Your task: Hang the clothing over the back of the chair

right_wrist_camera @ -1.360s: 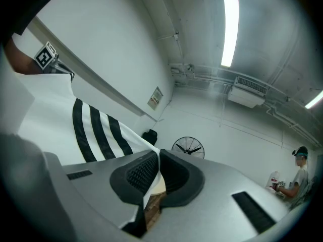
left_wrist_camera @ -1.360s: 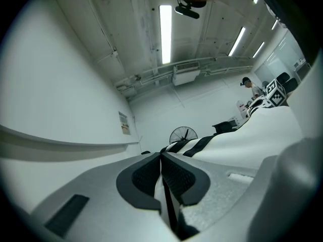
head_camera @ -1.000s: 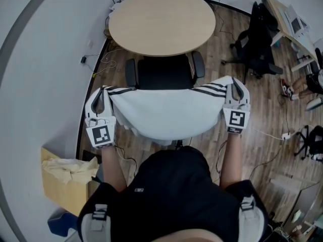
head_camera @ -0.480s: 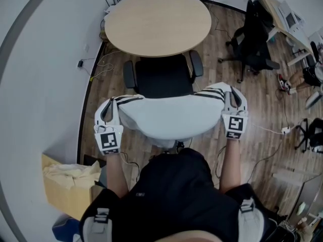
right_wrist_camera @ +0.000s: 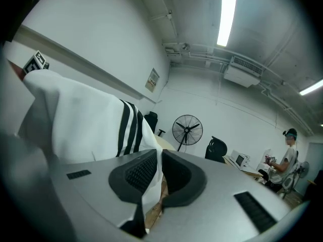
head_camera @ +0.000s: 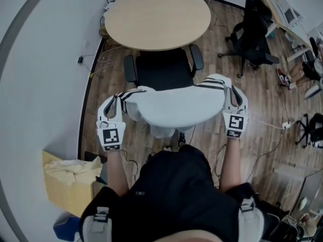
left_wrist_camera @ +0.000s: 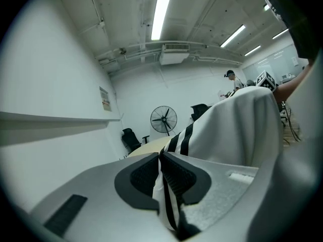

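Observation:
A white garment (head_camera: 174,107) with black stripes is stretched between my two grippers in the head view, sagging in the middle just behind the black office chair (head_camera: 161,69). My left gripper (head_camera: 114,106) is shut on its left striped edge (left_wrist_camera: 174,145). My right gripper (head_camera: 233,98) is shut on its right striped edge (right_wrist_camera: 128,127). In each gripper view the cloth is pinched between the black pads (left_wrist_camera: 146,173) (right_wrist_camera: 141,170). The garment's front edge overlaps the chair's rear, hiding the backrest top.
A round wooden table (head_camera: 157,15) stands beyond the chair. A cardboard box with cloth (head_camera: 70,178) sits at my lower left by the white wall. Another black chair (head_camera: 255,34) and desks are at the upper right. Cables run across the wooden floor (head_camera: 267,150).
Both grippers have carried the garment forward toward the chair. The left gripper has moved rightward, so the cloth hangs narrower and its front edge now overlaps the chair's rear.

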`<state>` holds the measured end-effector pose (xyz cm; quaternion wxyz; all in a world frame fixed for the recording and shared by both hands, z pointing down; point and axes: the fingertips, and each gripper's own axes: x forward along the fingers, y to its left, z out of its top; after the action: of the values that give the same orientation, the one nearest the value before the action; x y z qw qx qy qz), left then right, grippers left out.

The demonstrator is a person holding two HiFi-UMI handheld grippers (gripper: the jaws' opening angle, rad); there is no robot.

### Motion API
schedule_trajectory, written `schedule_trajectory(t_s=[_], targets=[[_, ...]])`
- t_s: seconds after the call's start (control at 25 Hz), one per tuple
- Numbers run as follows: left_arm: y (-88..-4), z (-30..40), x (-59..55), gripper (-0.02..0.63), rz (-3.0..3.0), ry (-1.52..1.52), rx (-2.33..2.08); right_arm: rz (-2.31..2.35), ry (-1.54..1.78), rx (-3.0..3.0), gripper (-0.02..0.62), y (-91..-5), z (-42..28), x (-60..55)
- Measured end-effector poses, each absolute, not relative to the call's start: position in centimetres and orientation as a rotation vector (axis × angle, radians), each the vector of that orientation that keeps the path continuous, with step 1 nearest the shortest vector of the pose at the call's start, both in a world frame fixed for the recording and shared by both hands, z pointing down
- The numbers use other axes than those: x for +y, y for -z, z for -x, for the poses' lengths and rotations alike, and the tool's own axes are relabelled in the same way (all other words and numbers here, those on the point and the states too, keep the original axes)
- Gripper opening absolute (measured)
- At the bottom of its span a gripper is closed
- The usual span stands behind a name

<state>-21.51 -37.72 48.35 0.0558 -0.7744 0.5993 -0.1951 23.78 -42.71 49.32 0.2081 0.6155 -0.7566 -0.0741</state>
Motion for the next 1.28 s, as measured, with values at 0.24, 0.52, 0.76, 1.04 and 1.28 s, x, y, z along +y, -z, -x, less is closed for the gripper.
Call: schedule_trajectory(t_s=[0.24, 0.52, 0.76, 1.04, 1.28], targets=[[-48.8, 22.0, -35.8, 0.043, 2.366, 0.588, 1.809, -1.711, 0.212, -2.085, 0.04, -50.0, -23.1, -40.4], [-47.8, 22.2, -34.4, 0.042, 2.375, 0.501, 1.815, -1.716, 0.196, -2.077, 0.037, -50.4, -23.0, -37.4], [-47.4, 21.0, -32.4, 0.034, 2.394, 0.482, 1.769, -1.709, 0.187, -2.081, 0.011, -50.6, -22.5, -34.8], [-48.0, 20.7, -29.1, 0.002, 2.427, 0.479, 1.719, -1.688, 0.233, -2.073, 0.0, -50.7, -20.8, -30.9], [-48.2, 20.7, -26.9, 0.0, 2.453, 0.465, 1.692, -1.693, 0.246, -2.061, -0.005, -50.5, -20.6, -27.6]])
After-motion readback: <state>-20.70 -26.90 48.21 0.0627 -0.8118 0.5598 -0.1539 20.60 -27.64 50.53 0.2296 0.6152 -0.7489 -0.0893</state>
